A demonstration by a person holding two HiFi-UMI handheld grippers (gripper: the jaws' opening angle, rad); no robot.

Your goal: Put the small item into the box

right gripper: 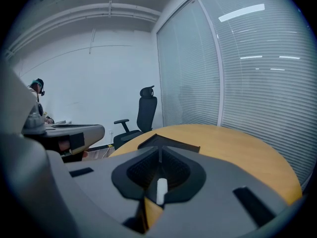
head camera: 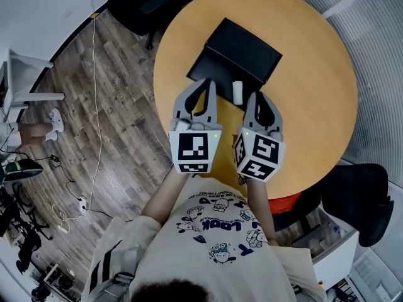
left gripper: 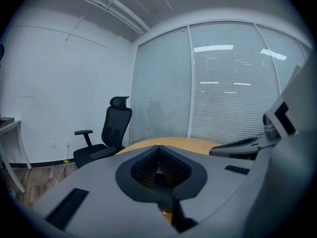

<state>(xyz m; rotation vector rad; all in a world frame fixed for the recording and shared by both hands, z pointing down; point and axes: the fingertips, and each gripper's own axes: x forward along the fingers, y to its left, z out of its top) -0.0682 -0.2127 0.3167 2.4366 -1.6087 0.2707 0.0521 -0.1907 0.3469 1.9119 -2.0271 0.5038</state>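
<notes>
An open black box [head camera: 242, 49] lies on the round wooden table [head camera: 315, 87], its flap [head camera: 208, 74] folded toward me. A small white cylinder [head camera: 238, 92] rests at the box's near edge, between my two grippers. My left gripper [head camera: 204, 82] hovers over the flap with its jaws shut and nothing in them [left gripper: 158, 150]. The right gripper [head camera: 258, 97] sits just right of the cylinder, jaws shut at the tips [right gripper: 159, 151]. In the right gripper view the white cylinder [right gripper: 161, 191] shows through the hollow behind those tips, and the box [right gripper: 168, 144] lies ahead.
A black office chair [head camera: 362, 197] stands at the table's near right, another [left gripper: 111, 133] beyond the far side. Cables [head camera: 94, 106] run across the wood floor on the left. Glass walls with blinds [right gripper: 237, 83] surround the table. A person [right gripper: 37, 90] stands at a desk.
</notes>
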